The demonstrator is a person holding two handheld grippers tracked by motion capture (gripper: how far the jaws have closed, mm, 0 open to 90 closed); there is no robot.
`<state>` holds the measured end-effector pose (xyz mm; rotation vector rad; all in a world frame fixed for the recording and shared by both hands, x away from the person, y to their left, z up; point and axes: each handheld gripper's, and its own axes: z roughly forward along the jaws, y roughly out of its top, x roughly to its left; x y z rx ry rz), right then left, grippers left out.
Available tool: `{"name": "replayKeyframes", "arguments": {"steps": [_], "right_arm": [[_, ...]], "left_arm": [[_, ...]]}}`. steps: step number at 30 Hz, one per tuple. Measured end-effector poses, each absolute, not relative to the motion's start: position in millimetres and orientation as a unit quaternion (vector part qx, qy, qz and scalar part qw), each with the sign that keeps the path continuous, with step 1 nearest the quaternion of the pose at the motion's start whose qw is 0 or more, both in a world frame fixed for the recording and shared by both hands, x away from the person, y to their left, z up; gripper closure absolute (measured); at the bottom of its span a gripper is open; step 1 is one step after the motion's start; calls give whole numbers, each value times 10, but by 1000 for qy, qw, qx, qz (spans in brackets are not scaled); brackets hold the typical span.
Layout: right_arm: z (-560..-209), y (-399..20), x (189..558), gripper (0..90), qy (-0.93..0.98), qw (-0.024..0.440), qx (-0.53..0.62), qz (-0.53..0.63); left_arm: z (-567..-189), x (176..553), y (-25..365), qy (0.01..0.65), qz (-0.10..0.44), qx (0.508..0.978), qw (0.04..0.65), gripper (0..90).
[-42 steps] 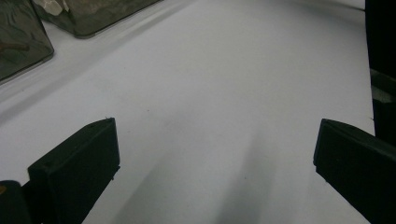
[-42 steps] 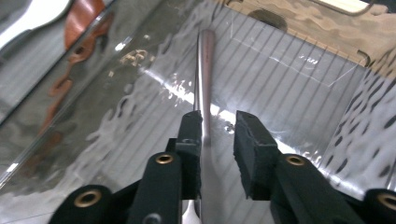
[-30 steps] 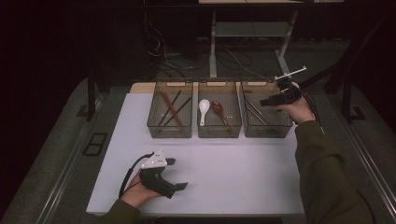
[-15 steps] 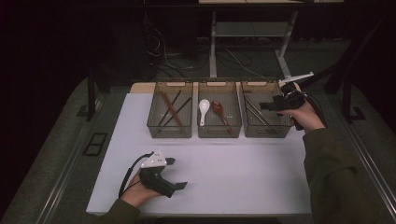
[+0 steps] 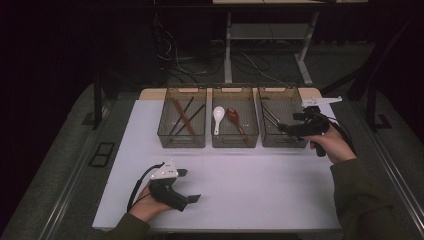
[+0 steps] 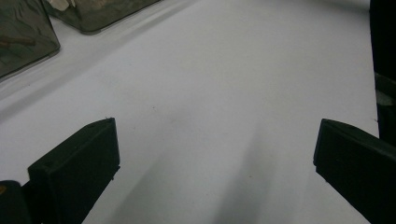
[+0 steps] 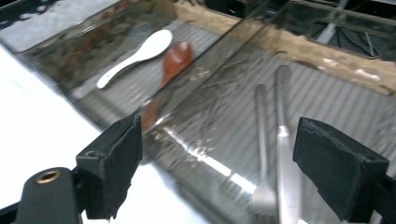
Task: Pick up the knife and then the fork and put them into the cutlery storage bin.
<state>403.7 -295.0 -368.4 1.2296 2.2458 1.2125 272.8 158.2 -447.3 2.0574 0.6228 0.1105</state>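
Right hand-held gripper (image 5: 282, 128) has drawn back toward the counter's (image 5: 250, 185) right edge, jaws just opening, nothing between | metal cutlery (image 7: 275, 140) lies in right bin (image 5: 265, 140) at far edge | left hand-held gripper (image 5: 192, 186) released, resting near front-left corner

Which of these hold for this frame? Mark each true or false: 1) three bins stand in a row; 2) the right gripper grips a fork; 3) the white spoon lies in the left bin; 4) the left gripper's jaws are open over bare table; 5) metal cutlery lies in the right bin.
1) True: left bin, middle bin, right bin.
2) False: the right gripper is open with nothing between its jaws, which have just been opening.
3) False: the white spoon lies in the middle bin beside a brown spoon.
4) True: left gripper over the table.
5) True: metal cutlery.
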Motion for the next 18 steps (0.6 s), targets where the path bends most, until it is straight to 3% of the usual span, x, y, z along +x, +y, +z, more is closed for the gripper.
{"name": "replayKeyframes", "arguments": {"steps": [18], "right_arm": [[-3942,-2755,3281,154,799,162,369,446]], "left_arm": [[-4461,2710,1612,255,48,842,473,0]]}}
